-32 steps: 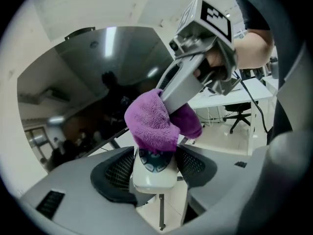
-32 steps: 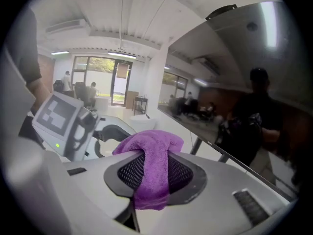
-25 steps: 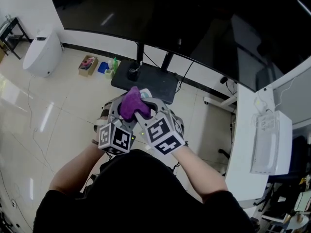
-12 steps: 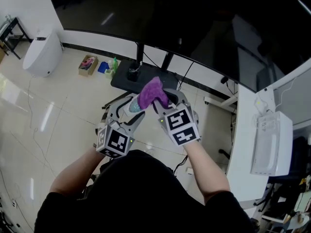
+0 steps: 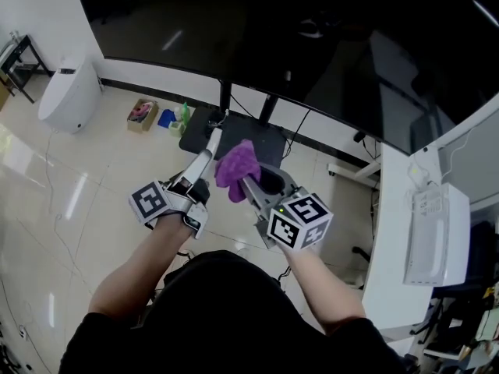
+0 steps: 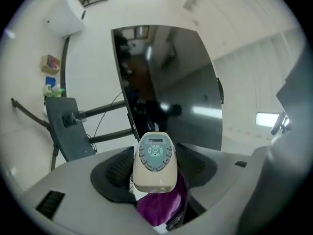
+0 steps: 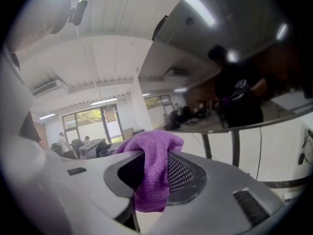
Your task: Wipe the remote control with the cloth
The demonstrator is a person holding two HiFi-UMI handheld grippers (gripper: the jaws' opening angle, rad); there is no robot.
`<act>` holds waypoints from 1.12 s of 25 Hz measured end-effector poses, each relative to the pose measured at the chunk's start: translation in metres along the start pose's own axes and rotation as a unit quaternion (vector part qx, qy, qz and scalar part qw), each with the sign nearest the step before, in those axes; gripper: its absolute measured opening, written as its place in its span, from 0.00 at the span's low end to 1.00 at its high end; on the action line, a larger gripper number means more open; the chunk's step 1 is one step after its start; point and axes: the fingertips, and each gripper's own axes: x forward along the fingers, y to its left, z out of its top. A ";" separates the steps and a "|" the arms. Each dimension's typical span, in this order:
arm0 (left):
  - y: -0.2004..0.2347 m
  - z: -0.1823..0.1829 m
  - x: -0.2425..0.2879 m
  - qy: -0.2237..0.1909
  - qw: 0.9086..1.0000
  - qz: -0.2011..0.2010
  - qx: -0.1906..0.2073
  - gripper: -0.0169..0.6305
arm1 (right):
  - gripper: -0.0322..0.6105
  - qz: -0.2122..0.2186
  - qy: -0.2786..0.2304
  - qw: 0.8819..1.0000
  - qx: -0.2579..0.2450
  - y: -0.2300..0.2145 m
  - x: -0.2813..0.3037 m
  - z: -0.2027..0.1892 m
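My left gripper (image 5: 202, 164) is shut on a cream remote control (image 5: 211, 141), which shows edge-on in the head view. In the left gripper view the remote (image 6: 155, 161) faces the camera with its buttons, held between the two dark pads. A purple cloth (image 6: 159, 207) hangs just under it. My right gripper (image 5: 254, 187) is shut on that purple cloth (image 5: 237, 167), bunched close to the right of the remote. In the right gripper view the cloth (image 7: 153, 173) drapes over one pad. I cannot tell whether cloth and remote touch.
A large black screen (image 5: 327, 45) fills the top, with its dark stand base (image 5: 238, 135) on the tiled floor below my hands. A white rounded appliance (image 5: 69, 92) and a small box (image 5: 143, 109) sit at the left. A white desk (image 5: 394, 240) with a white device (image 5: 433, 224) runs along the right.
The left gripper has rolled over and moved left, turning the remote edge-on. The right gripper with the cloth has come off the top of the remote and moved right.
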 end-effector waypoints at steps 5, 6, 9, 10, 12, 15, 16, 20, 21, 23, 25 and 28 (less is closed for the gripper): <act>0.005 -0.017 -0.001 0.013 0.998 -0.010 -0.058 0.42 | 0.23 0.046 0.048 0.997 0.027 0.019 0.025 -0.036; 0.006 -0.022 -0.002 0.019 0.998 -0.011 -0.066 0.42 | 0.23 0.043 0.048 0.998 0.028 0.016 0.028 -0.036; 0.008 -0.034 -0.006 0.035 0.996 -0.014 -0.079 0.42 | 0.23 0.021 0.041 0.999 0.026 -0.004 0.031 -0.030; 0.009 -0.038 -0.007 0.041 0.996 -0.015 -0.080 0.42 | 0.23 0.012 0.038 0.999 0.025 -0.012 0.032 -0.026; 0.010 -0.045 -0.008 0.050 0.995 -0.014 -0.081 0.42 | 0.23 -0.007 0.030 0.999 0.024 -0.027 0.032 -0.017; 0.013 -0.046 -0.008 0.050 0.995 -0.010 -0.083 0.42 | 0.23 -0.028 0.011 0.999 0.017 -0.041 0.026 -0.001; 0.015 -0.042 -0.007 0.044 0.996 -0.007 -0.082 0.42 | 0.23 -0.027 0.008 1.000 0.011 -0.040 0.023 0.001; 0.016 -0.013 -0.001 0.008 0.997 -0.009 -0.080 0.42 | 0.23 0.026 0.035 0.999 -0.007 -0.002 0.020 -0.018; 0.014 -0.007 0.001 0.002 0.997 -0.015 -0.080 0.42 | 0.23 0.043 0.047 0.998 -0.005 0.008 0.023 -0.027; 0.009 -0.003 0.005 -0.001 0.996 -0.025 -0.081 0.42 | 0.23 0.068 0.064 0.996 -0.001 0.021 0.029 -0.040; 0.005 -0.011 0.005 0.006 0.996 -0.032 -0.086 0.42 | 0.23 0.072 0.067 0.995 0.003 0.022 0.031 -0.044; 0.006 -0.024 0.001 0.020 0.995 -0.032 -0.097 0.42 | 0.23 0.054 0.054 0.997 0.005 0.007 0.033 -0.032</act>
